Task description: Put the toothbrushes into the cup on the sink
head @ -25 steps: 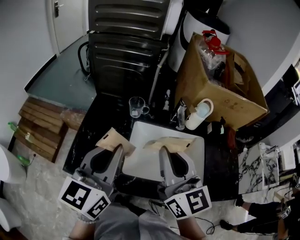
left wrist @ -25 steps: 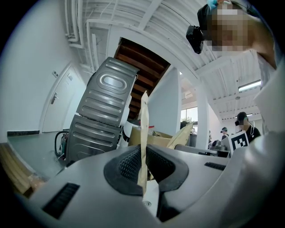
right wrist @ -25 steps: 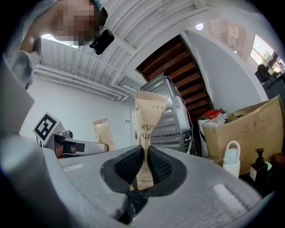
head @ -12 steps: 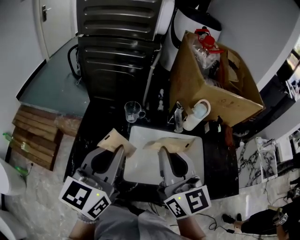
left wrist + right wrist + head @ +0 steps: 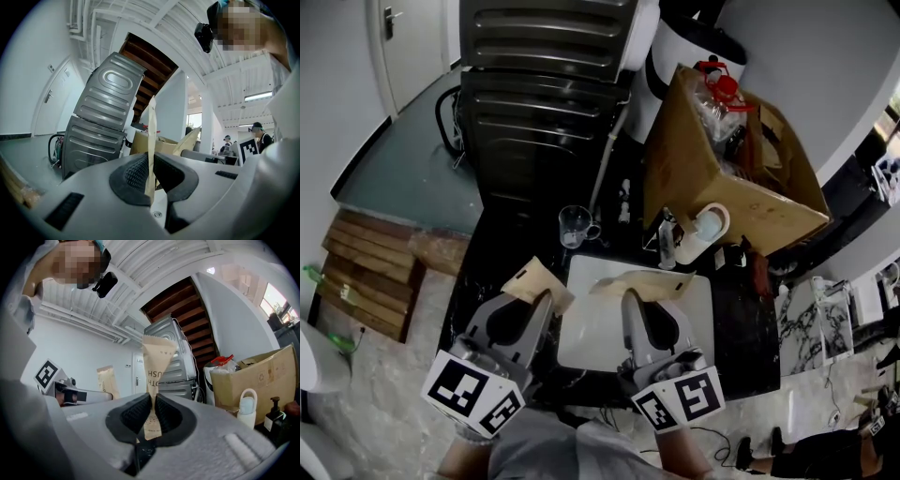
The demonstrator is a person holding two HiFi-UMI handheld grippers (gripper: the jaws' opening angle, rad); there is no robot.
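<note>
Both grippers hold brown paper toothbrush packets above the white sink (image 5: 598,339). My left gripper (image 5: 544,300) is shut on one packet (image 5: 536,280), which sticks up over the sink's left rim; in the left gripper view that packet (image 5: 151,136) shows edge-on, pinched between the pads. My right gripper (image 5: 630,300) is shut on the other packet (image 5: 645,282), which lies over the sink's far side; its printed face (image 5: 157,361) rises from the pads in the right gripper view. A clear glass cup (image 5: 575,226) stands on the black counter behind the sink's left corner, apart from both grippers.
A tap (image 5: 667,240) and a white jug (image 5: 703,231) stand behind the sink, with a dark pump bottle (image 5: 273,416) nearby. A large cardboard box (image 5: 712,178) of clutter fills the back right. A grey ribbed appliance (image 5: 546,84) stands behind the counter.
The head view has shifted a little, so the cup and sink sit slightly differently in frame. Both grippers keep their packets in about the same place.
</note>
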